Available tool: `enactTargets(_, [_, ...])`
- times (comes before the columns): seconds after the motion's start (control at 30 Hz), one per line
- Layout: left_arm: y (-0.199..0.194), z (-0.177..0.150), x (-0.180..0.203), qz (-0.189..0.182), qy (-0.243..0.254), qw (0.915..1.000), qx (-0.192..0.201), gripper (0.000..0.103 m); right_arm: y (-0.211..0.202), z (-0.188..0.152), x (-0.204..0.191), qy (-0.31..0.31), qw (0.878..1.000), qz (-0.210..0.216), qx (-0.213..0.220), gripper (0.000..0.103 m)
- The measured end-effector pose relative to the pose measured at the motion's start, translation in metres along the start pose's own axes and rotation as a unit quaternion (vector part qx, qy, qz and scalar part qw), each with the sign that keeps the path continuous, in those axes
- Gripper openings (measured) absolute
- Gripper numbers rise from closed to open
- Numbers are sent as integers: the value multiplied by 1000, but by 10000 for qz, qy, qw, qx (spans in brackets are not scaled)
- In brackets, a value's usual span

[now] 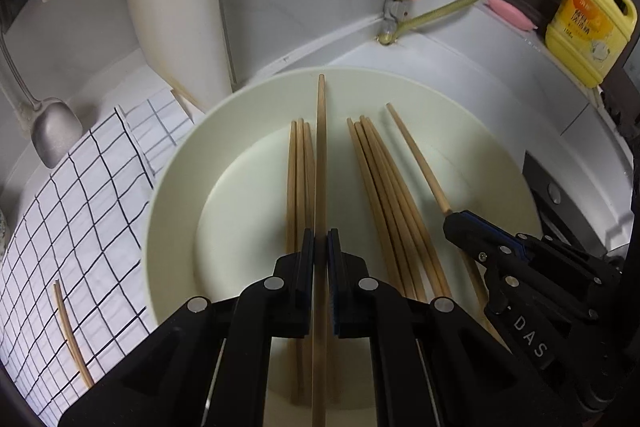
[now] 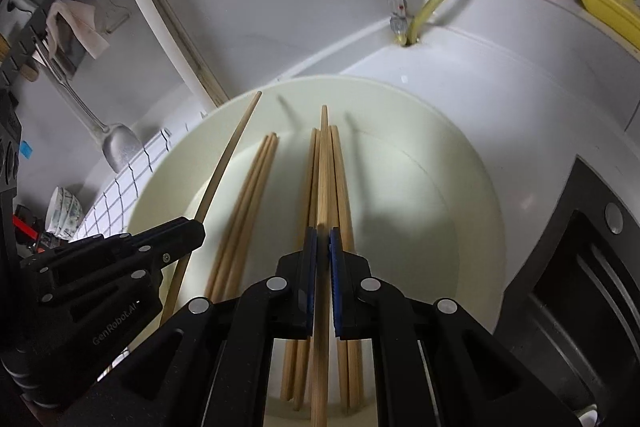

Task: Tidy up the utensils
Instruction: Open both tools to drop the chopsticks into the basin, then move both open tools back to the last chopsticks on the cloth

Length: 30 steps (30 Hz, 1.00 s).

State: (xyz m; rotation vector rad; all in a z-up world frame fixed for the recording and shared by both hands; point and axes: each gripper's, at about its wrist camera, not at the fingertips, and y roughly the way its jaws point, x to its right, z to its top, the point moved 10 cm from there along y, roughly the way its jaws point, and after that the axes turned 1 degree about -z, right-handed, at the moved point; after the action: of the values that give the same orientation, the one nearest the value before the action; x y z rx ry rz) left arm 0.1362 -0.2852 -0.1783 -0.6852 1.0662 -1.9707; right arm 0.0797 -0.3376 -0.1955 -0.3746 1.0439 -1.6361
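White countertop (image 1: 460, 75) in a kitchen corner carries a round cream-coloured plate (image 1: 172, 195), and the task's things lie on it: loose light-brown wooden chopsticks (image 1: 298, 179) in two bundles, three to the left and a larger group (image 1: 384, 187) to the right. Over the plate the left gripper (image 1: 321, 243) is clenched on a single wooden chopstick (image 1: 321, 131) that runs forward between its blue-padded fingers. Beside it the right gripper (image 2: 323, 241) is likewise clamped on one chopstick (image 2: 323, 163), held above the larger bundle. One stray chopstick (image 1: 72, 339) lies off the plate on a white cloth with a black grid (image 1: 80, 211). Farther out, a metal spatula (image 1: 54, 135) hangs at the wall, a brass valve with a yellowish hose (image 1: 452, 7) stands behind, and a yellow detergent bottle (image 1: 588, 23) sits at the right.
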Motion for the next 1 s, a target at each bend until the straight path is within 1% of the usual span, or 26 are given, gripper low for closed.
enactTargets(0.1, [11, -5, -4, 57, -22, 9999, -143, 7, 8, -3, 3, -26, 9999, -72, -86, 6])
enactTargets(0.23, [15, -11, -6, 116, 24, 9997, -233, 8, 14, -4, 4, -9, 9999, -88, -134, 6])
enactTargets(0.3, [16, -13, -8, 212, 24, 9994, -284, 15, 16, -4, 4, -44, 9998, -96, -159, 6])
enactTargets(0.33, [14, -13, -10, 241, 8, 9993, -282, 30, 16, -4, 3, -68, 9998, -119, -156, 7])
enactTargets(0.37, [12, -13, -12, 262, -9, 9993, -248, 54, 14, -2, 4, -78, 9998, -145, -128, 8])
enactTargets(0.4, [6, -11, -14, 293, -37, 9995, -138, 64, 12, -1, 4, -83, 9998, -165, -79, 13])
enactTargets(0.43, [1, -10, -16, 296, -53, 9995, -34, 68, 8, -1, 4, -86, 9998, -178, -16, 13])
enactTargets(0.47, [-6, -9, -18, 319, -59, 9995, 29, 67, 5, 0, 4, -101, 9998, -167, 20, 13])
enactTargets(0.57, [-18, -9, -27, 479, -83, 9988, 14, 68, -5, -1, 3, -117, 9997, -163, 124, 15])
enactTargets(0.63, [-26, -11, -32, 495, -130, 9987, 40, 70, -11, -5, 2, -90, 9997, -160, 134, 19])
enactTargets(0.77, [-46, -18, -44, 572, -229, 9980, 153, 73, -21, -11, -1, -59, 9998, -143, 139, 20])
enactTargets(0.9, [-63, -24, -51, 645, -247, 9973, 256, 77, -33, -17, -9, -101, 9997, -140, 188, 30])
enactTargets(1.0, [-76, -30, -55, 660, -273, 9970, 313, 80, -45, -20, -19, -167, 9995, -113, 255, 32])
